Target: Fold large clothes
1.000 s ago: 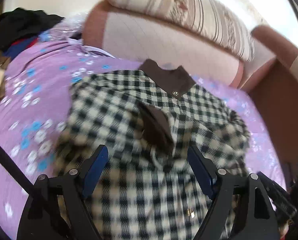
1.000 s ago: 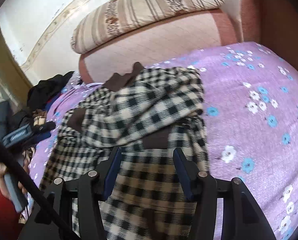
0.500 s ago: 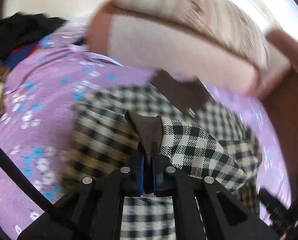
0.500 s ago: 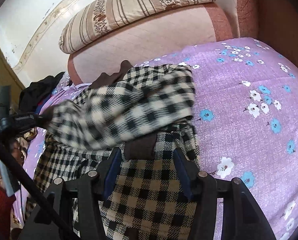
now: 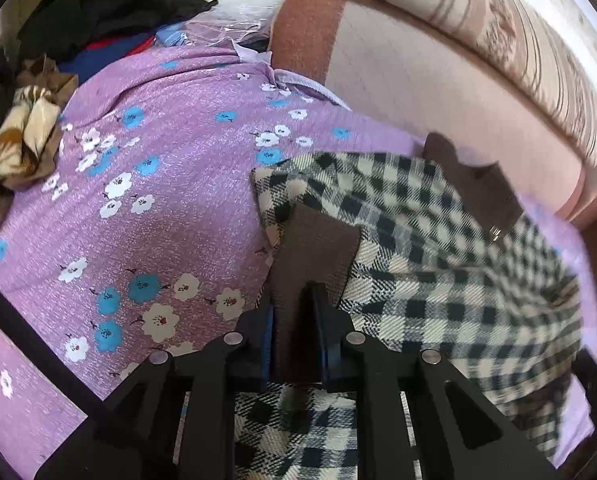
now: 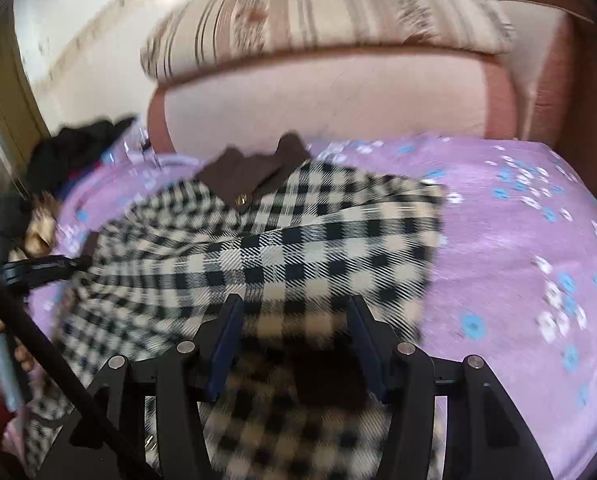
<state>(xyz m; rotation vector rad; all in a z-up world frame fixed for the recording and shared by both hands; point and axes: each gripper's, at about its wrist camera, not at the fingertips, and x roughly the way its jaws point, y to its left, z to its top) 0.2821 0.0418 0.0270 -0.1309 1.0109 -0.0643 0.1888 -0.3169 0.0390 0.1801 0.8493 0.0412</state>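
The sleeve's brown cuff [image 5: 318,240] now rides across the checked shirt [image 6: 298,248], pinched by the left gripper [image 5: 294,320] whose jaws are easing open, so the fold advances; the right gripper [image 6: 294,344] gapes empty.

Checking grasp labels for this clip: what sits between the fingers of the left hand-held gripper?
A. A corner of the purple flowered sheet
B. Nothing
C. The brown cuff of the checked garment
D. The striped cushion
C: in the left wrist view the brown cuff of the checked garment runs down between the fingers of the left hand-held gripper, whose jaws are opening.
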